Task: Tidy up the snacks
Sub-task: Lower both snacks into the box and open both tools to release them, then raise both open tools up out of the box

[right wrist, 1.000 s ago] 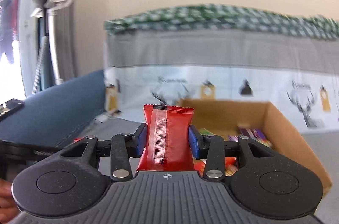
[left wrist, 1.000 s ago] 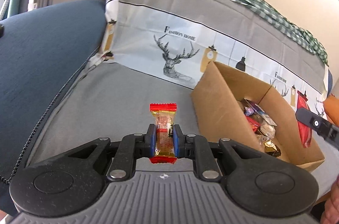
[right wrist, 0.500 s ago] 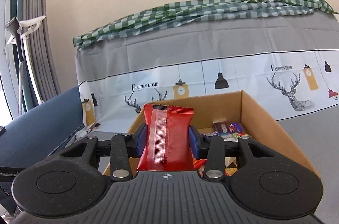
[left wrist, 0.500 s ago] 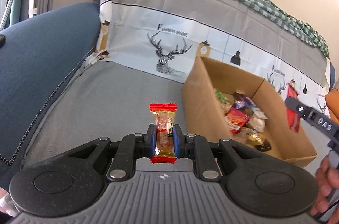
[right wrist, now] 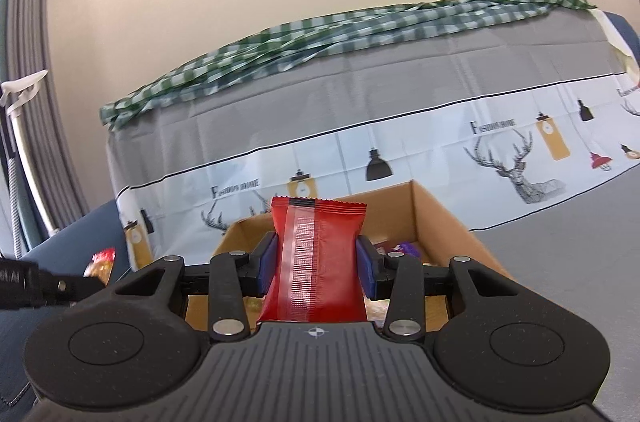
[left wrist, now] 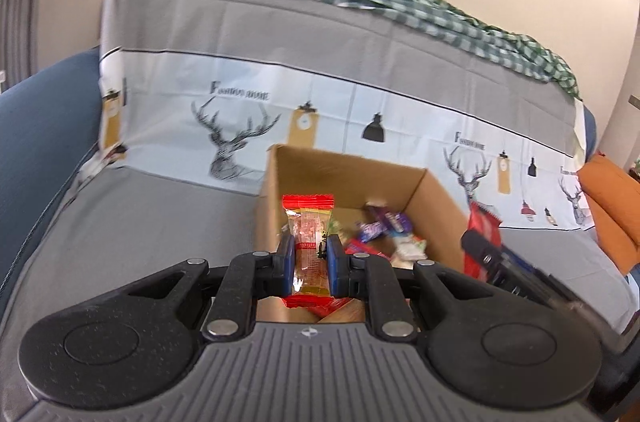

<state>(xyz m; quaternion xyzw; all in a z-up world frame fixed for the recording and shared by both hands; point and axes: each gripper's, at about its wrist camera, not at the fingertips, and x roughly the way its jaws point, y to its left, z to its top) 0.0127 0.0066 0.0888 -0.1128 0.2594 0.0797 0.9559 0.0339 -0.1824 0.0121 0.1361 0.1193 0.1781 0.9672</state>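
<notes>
the left claw (left wrist: 311, 264) pinches a small clear candy with red ends (left wrist: 309, 242), just before the open cardboard box (left wrist: 436, 190) of snacks. the right claw (right wrist: 317, 264) grips a red snack packet (right wrist: 316, 258) upright, the box right behind it.

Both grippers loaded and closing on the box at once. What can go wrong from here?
1. The left gripper and the right gripper both sit at the cardboard box; they may collide over the opening.
2. The small candy is pinched only at its middle; it may twist or slip out short of the box.
3. The red packet is at the near rim; released early, it may land on the grey sofa cover.
</notes>
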